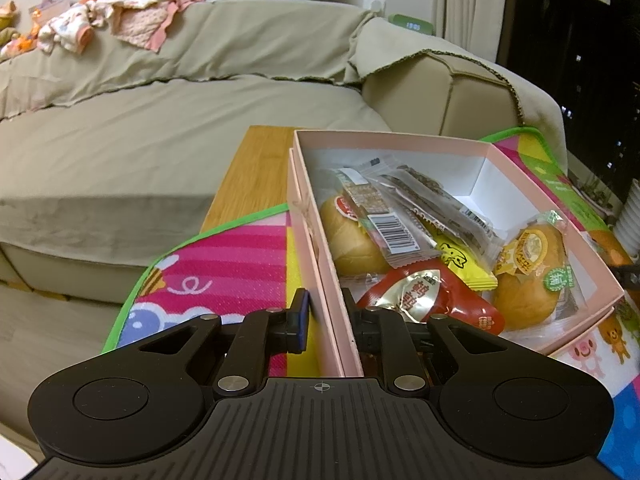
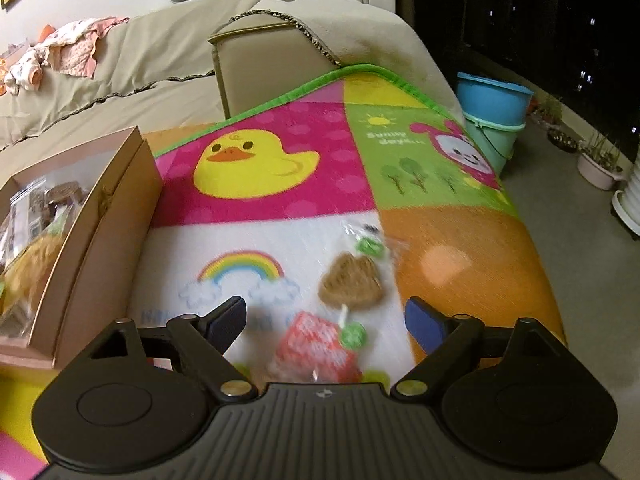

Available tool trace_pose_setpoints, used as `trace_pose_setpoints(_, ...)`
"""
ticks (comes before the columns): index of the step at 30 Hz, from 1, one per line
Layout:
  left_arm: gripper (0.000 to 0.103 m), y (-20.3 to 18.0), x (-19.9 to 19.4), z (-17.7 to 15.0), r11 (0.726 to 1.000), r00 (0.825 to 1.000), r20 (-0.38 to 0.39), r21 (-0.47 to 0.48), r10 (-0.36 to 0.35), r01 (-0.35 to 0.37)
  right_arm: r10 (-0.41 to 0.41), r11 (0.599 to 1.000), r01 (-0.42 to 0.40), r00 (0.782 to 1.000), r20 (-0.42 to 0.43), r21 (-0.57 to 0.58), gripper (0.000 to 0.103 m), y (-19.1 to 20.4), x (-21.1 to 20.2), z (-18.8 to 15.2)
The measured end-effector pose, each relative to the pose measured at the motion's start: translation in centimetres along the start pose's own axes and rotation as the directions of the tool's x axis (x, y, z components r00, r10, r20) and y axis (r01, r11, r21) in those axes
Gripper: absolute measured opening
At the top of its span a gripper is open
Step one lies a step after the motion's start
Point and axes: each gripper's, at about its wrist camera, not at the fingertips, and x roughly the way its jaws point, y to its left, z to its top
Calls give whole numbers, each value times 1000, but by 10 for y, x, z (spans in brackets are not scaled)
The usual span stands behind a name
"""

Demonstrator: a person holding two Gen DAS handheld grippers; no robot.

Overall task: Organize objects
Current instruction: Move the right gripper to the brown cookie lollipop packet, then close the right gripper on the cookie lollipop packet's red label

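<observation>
A pink box (image 1: 312,236) stands on a colourful play mat (image 1: 240,256) and holds several wrapped snacks: buns (image 1: 524,276), a red packet (image 1: 424,300), a yellow packet (image 1: 460,260) and clear-wrapped bars (image 1: 420,196). My left gripper (image 1: 325,312) is shut on the box's near left wall, one finger outside and one inside. In the right wrist view the box (image 2: 92,216) is at the left. My right gripper (image 2: 325,320) is open just above the mat (image 2: 280,200). A clear-wrapped brown heart-shaped snack (image 2: 352,284) lies ahead between its fingers, and a red wrapped snack (image 2: 316,348) lies below them.
A beige-covered sofa (image 1: 160,120) with baby clothes (image 1: 100,24) lies beyond the mat. A wooden tabletop (image 1: 256,168) shows under the mat. Stacked blue and green buckets (image 2: 492,116) and plant pots (image 2: 600,164) stand on the floor at the right.
</observation>
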Motion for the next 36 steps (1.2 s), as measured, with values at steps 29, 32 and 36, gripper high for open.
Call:
trace_pose_setpoints(29, 18, 0, -2, 1, 1000, 1000, 4, -1, -9, 9, 8, 987, -7, 1000, 4, -161, 48, -13, -41, -31)
trace_pose_setpoints(32, 18, -1, -2, 2, 1000, 1000, 5, -4, -9, 9, 17, 987, -15, 1000, 10, -157, 48, -10, -34, -26)
trace_pose_setpoints(36, 18, -2, -2, 3, 1000, 1000, 1, -2, -5, 5, 42, 990, -40, 999, 14, -134, 48, -8, -22, -14)
